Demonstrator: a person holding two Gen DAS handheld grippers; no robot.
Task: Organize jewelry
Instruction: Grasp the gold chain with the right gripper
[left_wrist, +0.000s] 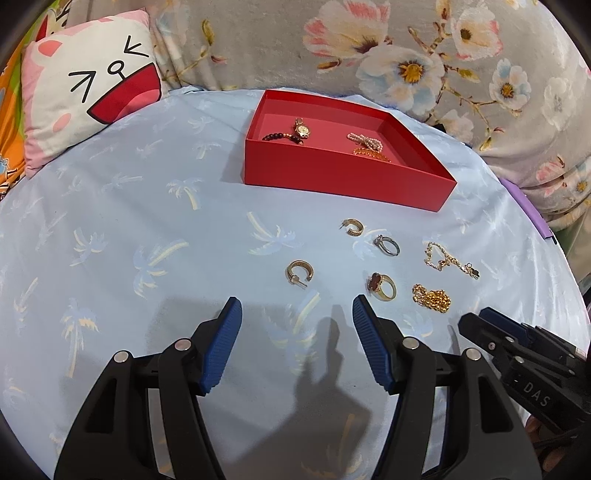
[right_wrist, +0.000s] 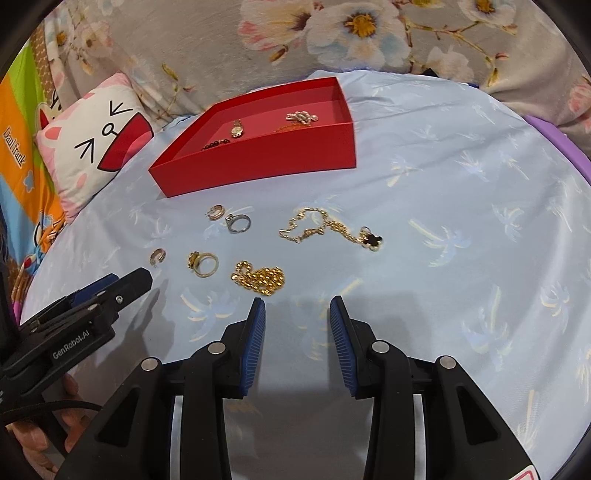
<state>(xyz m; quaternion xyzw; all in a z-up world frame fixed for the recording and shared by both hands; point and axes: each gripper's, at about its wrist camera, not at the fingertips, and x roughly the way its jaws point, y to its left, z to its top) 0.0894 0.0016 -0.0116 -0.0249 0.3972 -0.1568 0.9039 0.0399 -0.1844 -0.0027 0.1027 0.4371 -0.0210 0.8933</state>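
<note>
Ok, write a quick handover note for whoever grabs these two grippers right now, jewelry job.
Left gripper: open, empty, over the sheet.
Right gripper: open, empty, just short of the gold bead chain.
Done: watch, dark bead bracelet, pearl strand and an orange piece are in the red box.
Left on the sheet: two hoop earrings, silver ring, red-stone ring, bead chain, clover necklace.
</note>
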